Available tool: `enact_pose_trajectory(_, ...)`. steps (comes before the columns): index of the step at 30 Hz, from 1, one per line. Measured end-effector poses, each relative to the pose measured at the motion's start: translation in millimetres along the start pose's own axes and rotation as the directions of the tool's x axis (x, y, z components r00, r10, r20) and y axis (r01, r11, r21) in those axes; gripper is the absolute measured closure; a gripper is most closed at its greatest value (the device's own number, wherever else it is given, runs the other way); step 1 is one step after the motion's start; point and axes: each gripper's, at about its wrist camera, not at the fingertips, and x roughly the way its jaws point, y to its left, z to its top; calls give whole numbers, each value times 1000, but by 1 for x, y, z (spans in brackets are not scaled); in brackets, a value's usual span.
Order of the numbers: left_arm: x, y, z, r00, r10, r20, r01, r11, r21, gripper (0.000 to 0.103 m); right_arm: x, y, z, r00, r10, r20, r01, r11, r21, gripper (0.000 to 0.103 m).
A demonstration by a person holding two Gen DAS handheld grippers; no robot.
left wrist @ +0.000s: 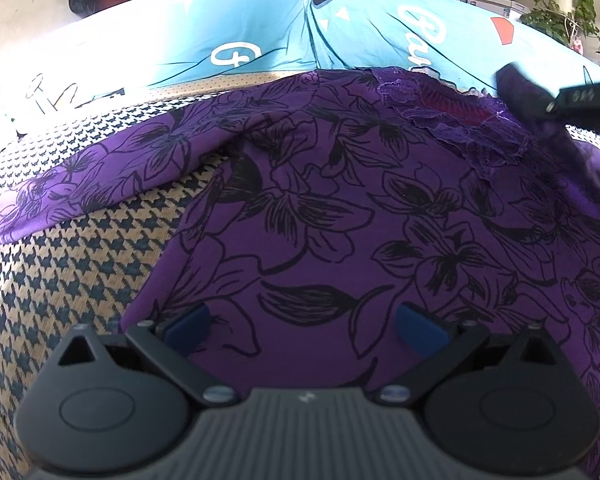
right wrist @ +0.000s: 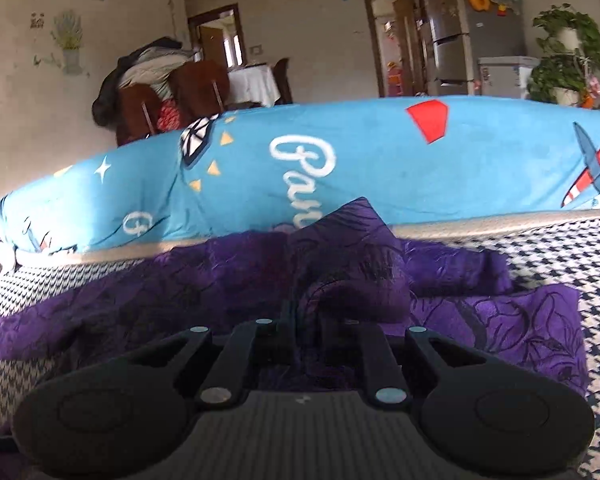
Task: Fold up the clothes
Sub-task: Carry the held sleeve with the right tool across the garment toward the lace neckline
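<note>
A purple garment [left wrist: 320,208] with black flower outlines and a lace collar [left wrist: 452,120] lies spread on a houndstooth-covered surface [left wrist: 68,264]. My left gripper [left wrist: 302,322] hovers low over its body, blue pads [left wrist: 190,322] wide apart, nothing between them. At the upper right of the left wrist view, my right gripper [left wrist: 556,102] holds a raised sleeve. In the right wrist view, my right gripper [right wrist: 308,320] is shut on a bunched fold of the purple garment [right wrist: 352,256], lifted above the rest.
A blue printed quilt [right wrist: 380,168] is heaped along the far edge of the houndstooth surface [right wrist: 560,248]. Beyond it stand chairs piled with clothes [right wrist: 160,80], a fridge [right wrist: 448,36] and potted plants [right wrist: 564,52].
</note>
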Motion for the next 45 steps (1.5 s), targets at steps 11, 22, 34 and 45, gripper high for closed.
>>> enact_pose_trajectory(11, 3, -7, 0, 1000, -7, -3, 7, 1000, 16, 0, 3, 6, -9, 993, 90, -77, -87, 996, 37, 68)
enact_pose_trajectory(22, 5, -11, 1, 1000, -20, -1, 20, 1000, 13, 0, -8, -30, -11, 995, 16, -102, -8, 997, 79, 63)
enact_pose_trajectory(34, 7, -14, 1, 1000, -15, -5, 15, 1000, 23, 0, 12, -6, -30, 991, -37, -132, 25, 995, -93, 50)
enact_pose_trajectory(45, 7, -14, 1, 1000, -9, 3, 8, 1000, 18, 0, 22, 13, -16, 994, -110, 6, 110, 985, -135, 93)
